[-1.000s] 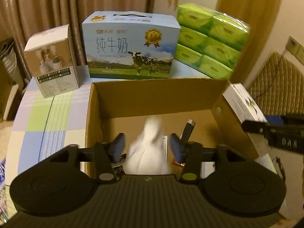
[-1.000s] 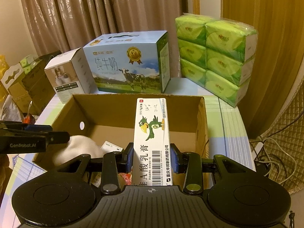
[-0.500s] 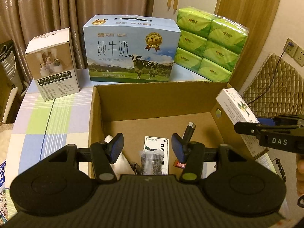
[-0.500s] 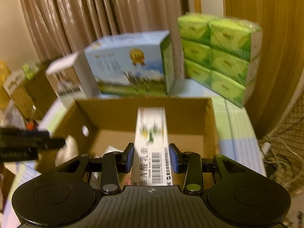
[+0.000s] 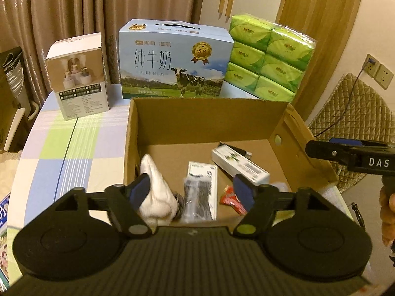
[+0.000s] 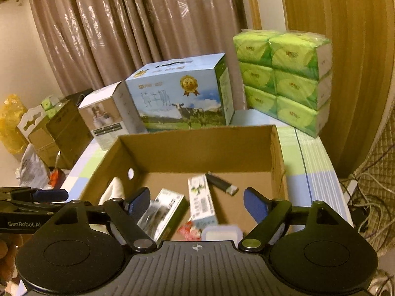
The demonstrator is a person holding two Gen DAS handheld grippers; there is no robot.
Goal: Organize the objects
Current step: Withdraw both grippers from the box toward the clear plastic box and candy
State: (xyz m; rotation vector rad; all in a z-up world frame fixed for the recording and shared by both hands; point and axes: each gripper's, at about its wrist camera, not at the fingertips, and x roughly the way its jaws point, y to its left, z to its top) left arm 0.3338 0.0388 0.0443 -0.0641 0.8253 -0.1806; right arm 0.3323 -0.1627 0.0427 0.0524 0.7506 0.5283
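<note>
Left tongs: my left gripper [image 5: 193, 192] hangs over the near edge of the cardboard box [image 5: 209, 120]; its jaws have just been opening and stand apart, gripping nothing.
White cloth: the white cloth [image 5: 155, 190] lies bunched in the box's near left corner, against my left pad but not pinched.
Right tongs: my right gripper [image 6: 196, 203] has also just been opening; its jaws are wide and empty.
Ointment box: the long white ointment box [image 6: 201, 201] lies loose on the box floor, below and between my right jaws, touching neither pad.
Other contents: a flat white packet [image 5: 202, 180] in the middle, a red wrapper [image 5: 230, 198] beside it, a dark stick-like item [image 6: 221, 183] towards the back, half under the ointment box in the left view.
Table: the box sits on a checked tablecloth [image 5: 71, 145].
Behind the box: a milk carton case [image 5: 172, 59], a small white carton [image 5: 79, 76] to its left, green tissue packs [image 5: 269, 54] to its right.
</note>
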